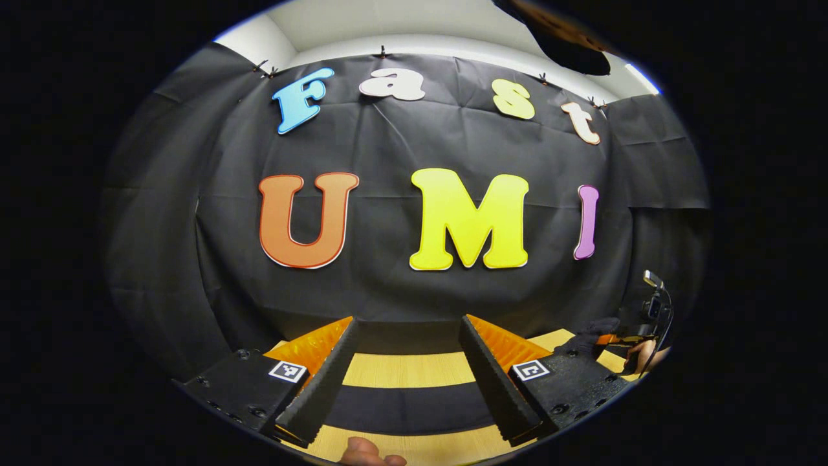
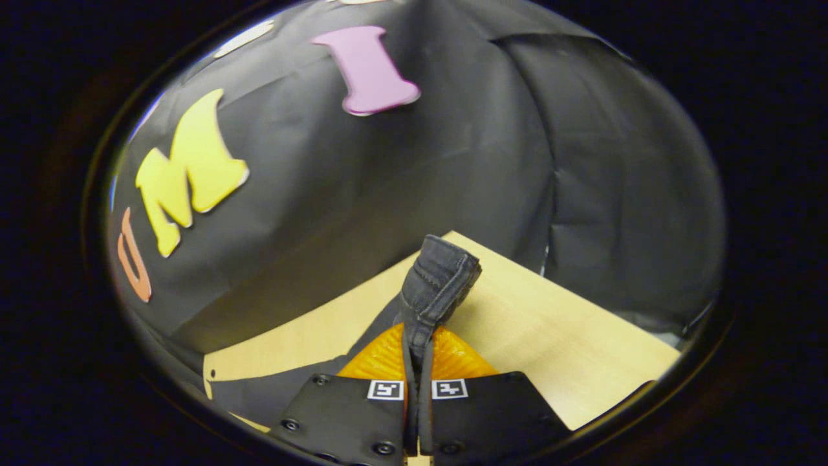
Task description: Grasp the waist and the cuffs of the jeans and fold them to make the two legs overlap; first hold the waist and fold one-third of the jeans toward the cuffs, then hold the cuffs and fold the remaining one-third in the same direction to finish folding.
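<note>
Pinching a folded edge of the dark jeans (image 2: 435, 285), the right gripper (image 2: 417, 362) has its jaws pressed onto the stitched denim, which sticks up toward twelve o'clock above the wooden table (image 2: 556, 336). Spread wide, the left gripper (image 1: 409, 375) hovers over dark fabric lying across the table.

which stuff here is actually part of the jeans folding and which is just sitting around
Part of the job:
jeans, a bunched edge pinched in the right gripper
left gripper, jaws apart, holding nothing
wooden table under the work

Just there:
black cloth wall
dark gear on a stand at the table's far side
</note>
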